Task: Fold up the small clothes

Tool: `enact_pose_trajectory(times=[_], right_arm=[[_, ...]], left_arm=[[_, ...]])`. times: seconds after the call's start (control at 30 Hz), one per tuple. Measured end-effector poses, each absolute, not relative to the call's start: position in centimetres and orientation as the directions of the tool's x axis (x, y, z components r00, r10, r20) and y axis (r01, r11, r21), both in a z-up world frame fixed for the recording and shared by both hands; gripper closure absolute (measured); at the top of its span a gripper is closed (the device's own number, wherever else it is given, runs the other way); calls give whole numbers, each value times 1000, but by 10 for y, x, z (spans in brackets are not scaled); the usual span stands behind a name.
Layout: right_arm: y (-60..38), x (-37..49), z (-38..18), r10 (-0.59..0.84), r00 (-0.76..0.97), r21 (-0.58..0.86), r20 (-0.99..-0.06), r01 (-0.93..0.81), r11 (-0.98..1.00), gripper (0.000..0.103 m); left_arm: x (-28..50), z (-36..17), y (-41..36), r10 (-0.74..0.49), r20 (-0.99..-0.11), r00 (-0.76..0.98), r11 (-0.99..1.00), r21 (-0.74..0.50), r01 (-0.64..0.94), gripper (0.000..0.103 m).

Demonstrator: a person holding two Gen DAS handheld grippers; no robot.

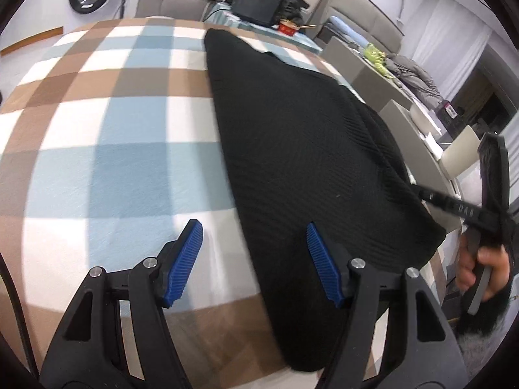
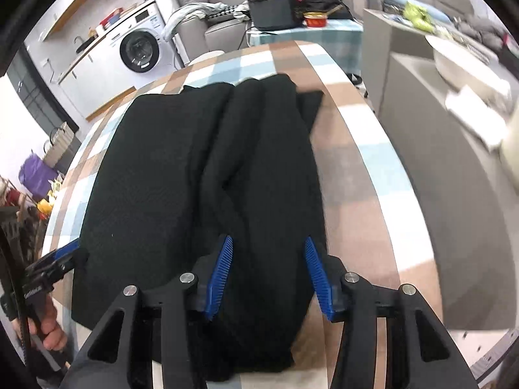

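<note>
A black knitted garment [image 1: 301, 149] lay spread on a table covered with a plaid cloth [image 1: 107, 149] of blue, brown and white squares.

From the left wrist camera, the left tongs [image 1: 254, 261] pointed down at the table with their blue ribbed pads apart and nothing between them but bare cloth and the garment's near-left edge. The left pad [image 1: 183, 259] hung over the plaid cloth; the right pad [image 1: 324, 262] hung over the black fabric. The garment stretched away ahead and to the right of these tongs. At the far right edge of this view, a hand [image 1: 483, 269] held the handle of the other tool.

From the right wrist camera, the right tongs [image 2: 268, 275] also stood with pads apart, above the near end of the garment. Dark fabric showed in the gap between them, bunched into long folds running away from the tongs; whether the pads touched it cannot be told. The bare plaid cloth lay just to the right. The left tongs' blue tip showed at the garment's left edge.

Beyond the table stood a washing machine [image 2: 140, 50], a grey sofa [image 2: 194, 29] and a dark box [image 2: 272, 11].
</note>
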State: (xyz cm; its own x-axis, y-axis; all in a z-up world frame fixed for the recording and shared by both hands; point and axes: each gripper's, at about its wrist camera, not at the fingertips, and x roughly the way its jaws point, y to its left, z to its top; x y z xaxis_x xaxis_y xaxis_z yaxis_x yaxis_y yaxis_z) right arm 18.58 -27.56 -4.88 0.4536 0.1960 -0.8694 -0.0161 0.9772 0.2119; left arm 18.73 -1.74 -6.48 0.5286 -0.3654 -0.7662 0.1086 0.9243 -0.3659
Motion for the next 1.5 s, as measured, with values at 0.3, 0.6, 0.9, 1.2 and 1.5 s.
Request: enact_pose_trajectory(times=[0.3, 0.6, 0.9, 1.2, 1.5], right_arm=[[-282, 172, -60, 296, 454, 329, -840, -7, 944, 78], [-241, 173, -64, 311, 420, 299, -853, -96, 949, 82], [-179, 162, -62, 370, 338, 296, -865, -251, 922, 80], [-223, 142, -57, 397, 319, 358, -860, -176, 917, 77], [-205, 134, -53, 421, 325, 345, -847, -265, 900, 98]], left_arm=[[211, -70, -37, -385, -741, 549, 914, -386, 120, 85], [194, -64, -17, -294, -763, 576, 949, -304, 81, 89], [150, -62, 50, -203, -777, 596, 954, -294, -59, 87], [136, -57, 71, -192, -771, 607, 945, -312, -97, 87], [137, -49, 72, -164, -768, 619, 951, -290, -108, 87]])
